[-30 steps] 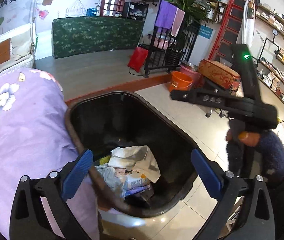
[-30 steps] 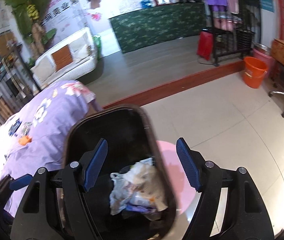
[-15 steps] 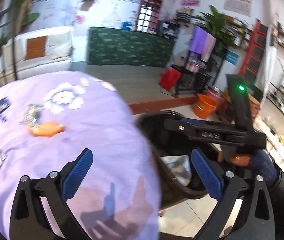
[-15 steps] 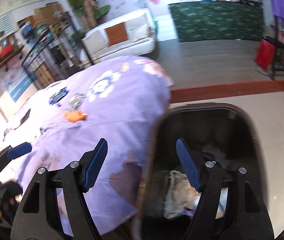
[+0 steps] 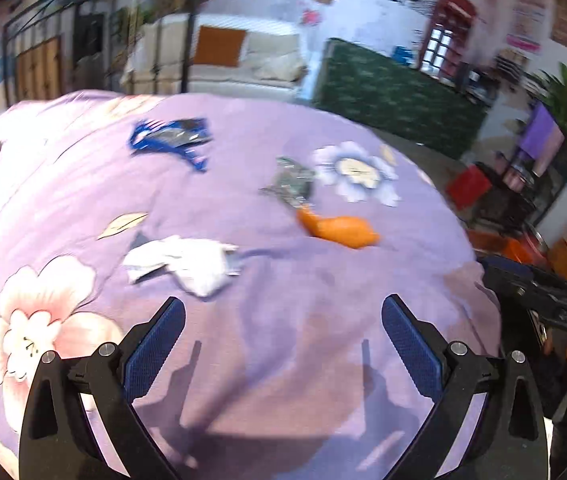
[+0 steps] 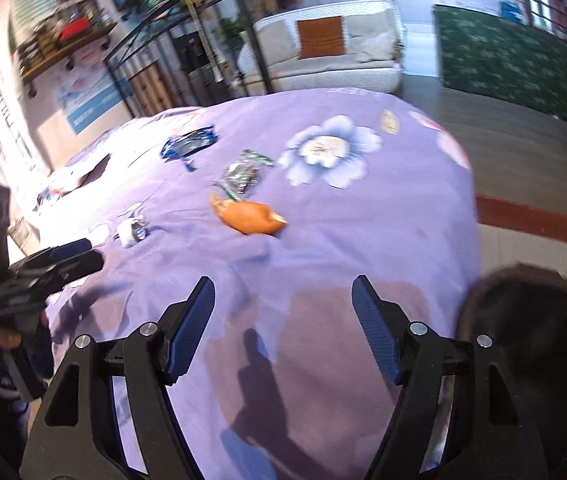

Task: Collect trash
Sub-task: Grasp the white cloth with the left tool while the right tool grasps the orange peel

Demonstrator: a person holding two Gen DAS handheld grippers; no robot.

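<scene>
Several pieces of trash lie on a purple flowered cloth (image 5: 291, 280): a crumpled white wrapper (image 5: 187, 260), an orange peel (image 5: 337, 228), a silver-green wrapper (image 5: 293, 182) and a blue wrapper (image 5: 171, 138). My left gripper (image 5: 281, 340) hovers open and empty over the cloth, nearer than the white wrapper. My right gripper (image 6: 283, 320) is also open and empty, above the cloth on the near side of the orange peel (image 6: 249, 216). The silver-green wrapper (image 6: 243, 172), blue wrapper (image 6: 189, 144) and white wrapper (image 6: 131, 232) show too. The black trash bin (image 6: 531, 340) stands at the cloth's right edge.
A white sofa (image 6: 331, 52) with an orange cushion and a green-covered counter (image 6: 523, 64) stand behind the table. Black metal racks (image 6: 179, 56) are at the back left. A red-brown floor step (image 6: 539, 224) runs on the right. The left gripper's body (image 6: 15, 280) is at the left edge.
Both grippers have swung left from over the trash bin to over the purple cloth. The bin has slid out of the left view and to the right edge of the right view.
</scene>
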